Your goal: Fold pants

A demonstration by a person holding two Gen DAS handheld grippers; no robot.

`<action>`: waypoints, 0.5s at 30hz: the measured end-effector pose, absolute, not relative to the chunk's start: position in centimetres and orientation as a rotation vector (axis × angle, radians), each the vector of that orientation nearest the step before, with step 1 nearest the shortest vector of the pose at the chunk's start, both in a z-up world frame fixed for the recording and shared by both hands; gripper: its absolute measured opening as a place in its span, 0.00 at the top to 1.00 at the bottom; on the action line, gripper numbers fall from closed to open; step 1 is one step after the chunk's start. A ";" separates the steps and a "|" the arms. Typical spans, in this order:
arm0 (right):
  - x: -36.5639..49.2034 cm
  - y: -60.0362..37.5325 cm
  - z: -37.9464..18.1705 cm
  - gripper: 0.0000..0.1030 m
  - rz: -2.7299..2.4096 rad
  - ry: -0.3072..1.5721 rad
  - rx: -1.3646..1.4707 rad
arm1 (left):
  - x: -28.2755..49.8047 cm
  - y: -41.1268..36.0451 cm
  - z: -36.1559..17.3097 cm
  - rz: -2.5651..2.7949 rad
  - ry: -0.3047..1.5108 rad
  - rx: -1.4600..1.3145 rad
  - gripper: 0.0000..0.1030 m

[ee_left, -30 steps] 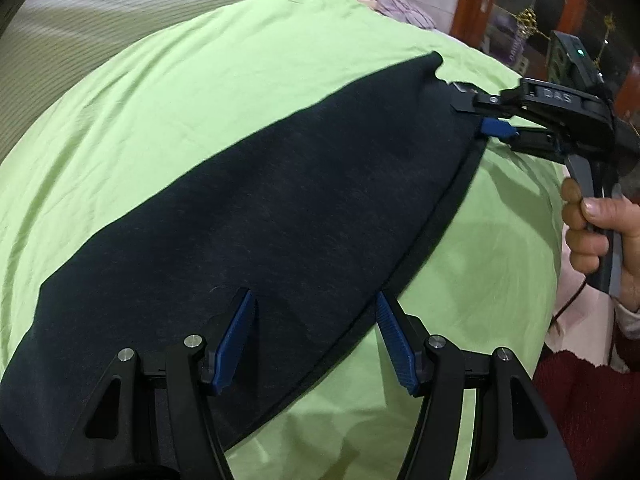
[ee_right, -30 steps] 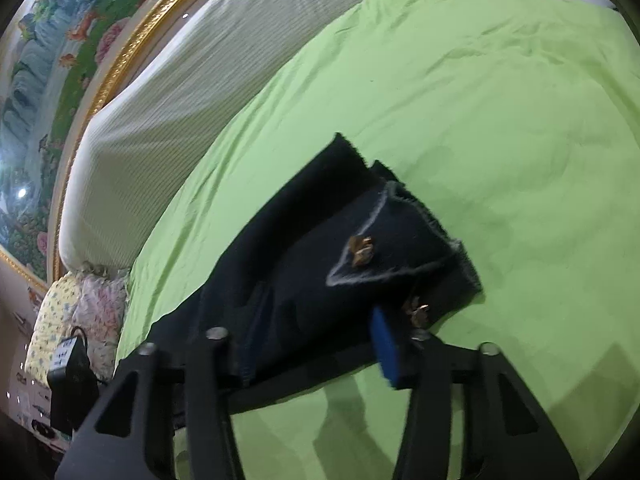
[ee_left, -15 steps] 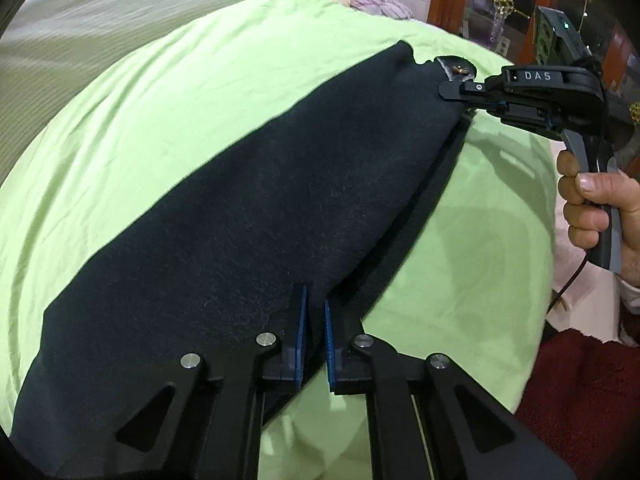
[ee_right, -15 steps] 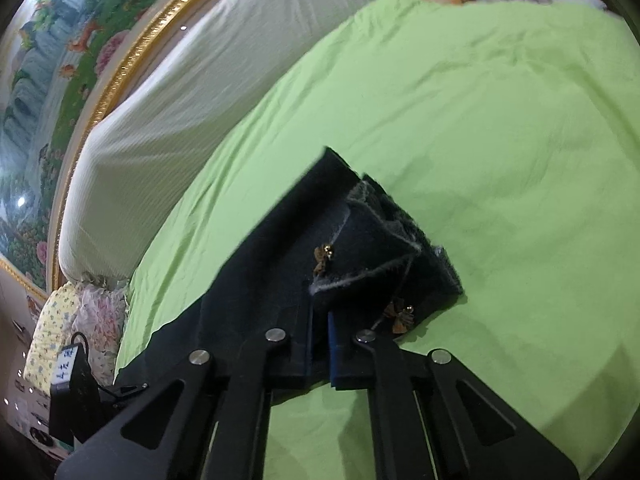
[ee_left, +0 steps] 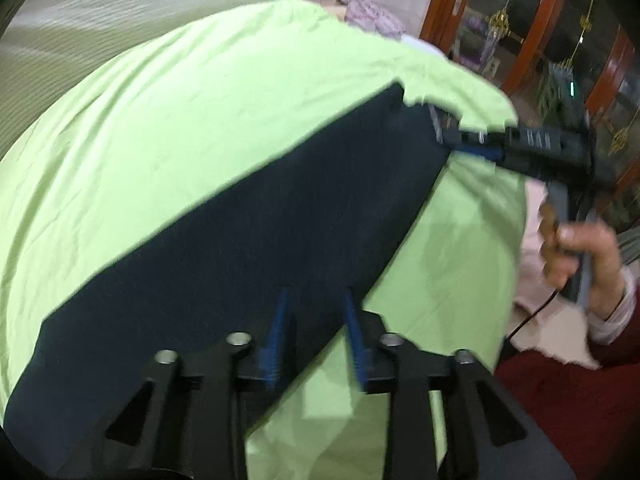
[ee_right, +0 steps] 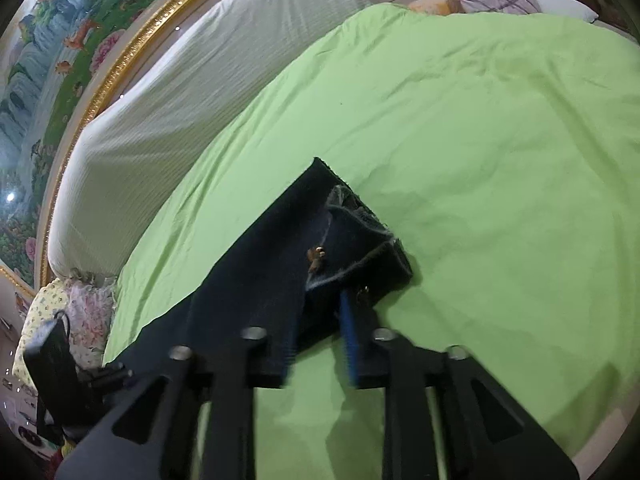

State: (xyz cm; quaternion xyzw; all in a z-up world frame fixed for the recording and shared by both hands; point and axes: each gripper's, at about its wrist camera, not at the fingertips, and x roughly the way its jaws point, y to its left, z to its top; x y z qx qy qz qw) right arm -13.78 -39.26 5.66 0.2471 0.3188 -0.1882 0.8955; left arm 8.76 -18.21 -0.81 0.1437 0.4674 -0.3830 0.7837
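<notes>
Fig.: Dark pants [ee_left: 248, 216] lie flat as one long strip on the green sheet [ee_left: 168, 112], prob. legs stacked, laid out for the next fold. Your left gripper [ee_left: 316, 312] sits part-open over the near edge, gripping nothing. Your right gripper [ee_right: 320, 320], also part-open, straddles the hem end w/o clamping it.

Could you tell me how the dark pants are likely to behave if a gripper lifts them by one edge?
The pants lie flat and follow the green bedsheet, so they would probably drape and sag rather than hold shape. The layered waistband end with its metal fasteners looks thicker, so it may hang heavier. The matte knit surface suggests little slipping in a grip.
</notes>
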 end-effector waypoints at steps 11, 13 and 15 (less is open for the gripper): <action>-14.2 -41.3 4.3 0.37 -0.346 0.621 0.679 | 14.8 -23.5 1.1 -0.903 1.056 0.243 0.50; -13.7 -41.6 4.1 0.40 -0.343 0.618 0.679 | 16.1 -25.3 0.4 -0.926 1.089 0.259 0.50; -13.4 -41.9 3.8 0.56 -0.334 0.613 0.682 | 17.5 -27.2 -0.7 -0.930 1.117 0.292 0.49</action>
